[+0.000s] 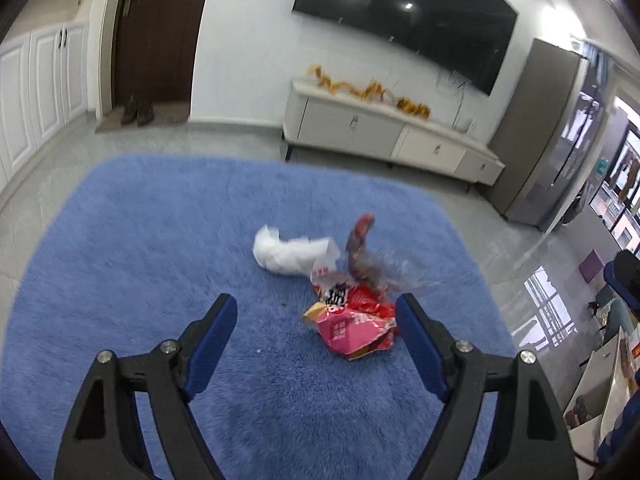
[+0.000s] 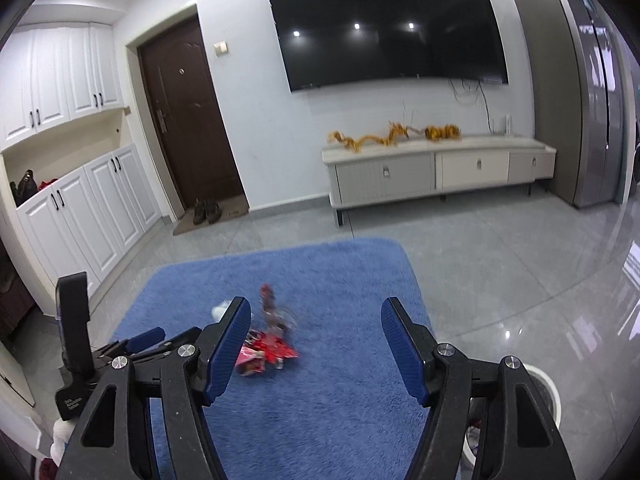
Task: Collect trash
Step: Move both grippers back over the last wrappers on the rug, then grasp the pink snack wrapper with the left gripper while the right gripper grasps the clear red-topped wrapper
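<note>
Both claws spread, empty: left gripper (image 1: pixel 316 312) and right gripper (image 2: pixel 316 316) above wrappers (image 1: pixel 352 328) on blue rug (image 1: pixel 140 240).

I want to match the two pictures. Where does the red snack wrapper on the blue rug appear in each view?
Left wrist: red snack wrapper lies right of centre, near the right fingertip.
Right wrist: red snack wrapper lies left of centre, beside the left fingertip.
Shared landmark: the wall television.
</note>
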Demonstrator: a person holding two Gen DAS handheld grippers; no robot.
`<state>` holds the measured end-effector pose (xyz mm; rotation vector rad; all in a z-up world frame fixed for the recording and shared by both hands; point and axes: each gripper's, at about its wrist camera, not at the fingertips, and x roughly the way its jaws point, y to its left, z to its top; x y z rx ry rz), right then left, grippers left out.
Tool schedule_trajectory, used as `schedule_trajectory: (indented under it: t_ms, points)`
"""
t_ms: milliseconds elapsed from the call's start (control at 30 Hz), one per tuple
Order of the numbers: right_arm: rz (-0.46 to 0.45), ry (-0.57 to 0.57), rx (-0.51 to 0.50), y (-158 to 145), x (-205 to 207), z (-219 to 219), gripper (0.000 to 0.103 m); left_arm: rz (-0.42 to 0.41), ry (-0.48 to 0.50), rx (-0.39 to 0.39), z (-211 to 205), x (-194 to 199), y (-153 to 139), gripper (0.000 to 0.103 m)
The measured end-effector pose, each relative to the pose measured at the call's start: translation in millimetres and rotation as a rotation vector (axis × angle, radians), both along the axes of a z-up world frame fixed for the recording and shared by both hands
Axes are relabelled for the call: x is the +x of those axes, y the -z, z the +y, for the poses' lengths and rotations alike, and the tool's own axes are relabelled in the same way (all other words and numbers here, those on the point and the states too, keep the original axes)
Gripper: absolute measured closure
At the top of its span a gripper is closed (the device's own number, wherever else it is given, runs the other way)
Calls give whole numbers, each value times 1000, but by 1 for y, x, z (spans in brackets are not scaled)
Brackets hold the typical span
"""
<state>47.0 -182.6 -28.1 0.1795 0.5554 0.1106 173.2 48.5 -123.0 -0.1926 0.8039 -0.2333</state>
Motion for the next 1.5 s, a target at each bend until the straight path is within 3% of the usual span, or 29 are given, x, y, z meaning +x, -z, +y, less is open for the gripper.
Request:
schedule_trajectory:
  t_ms: [400, 567, 667, 833, 967, 1000, 1067, 1267, 1500]
  points:
    - [141, -82, -5, 55, 76, 12, 37, 94, 8, 7, -23, 32, 45, 23]
    - [211, -160, 55, 77, 110, 21, 37, 61, 26, -35, -19, 26, 53, 24]
    - [254, -201, 108, 90, 128, 24, 38, 53, 47, -102, -10, 25, 56, 28]
    - [321, -256, 154, 110, 155, 32, 49, 50, 42, -194, 5, 24, 60, 41]
    - [366, -299, 171, 120, 166, 37, 74, 52, 58, -226, 11, 23, 63, 51]
    - [382, -303, 170, 124, 168, 38, 81, 54, 63, -229, 12, 21, 63, 52]
    - [383, -289, 175, 123, 168, 33, 84, 53, 62, -233, 14, 19, 63, 53]
    - [352, -178, 133, 113, 146, 4, 85, 43, 61, -223, 16, 15, 60, 57]
    - [296, -124, 141, 96, 88, -27, 85, -13, 74, -147, 1, -10, 45, 70]
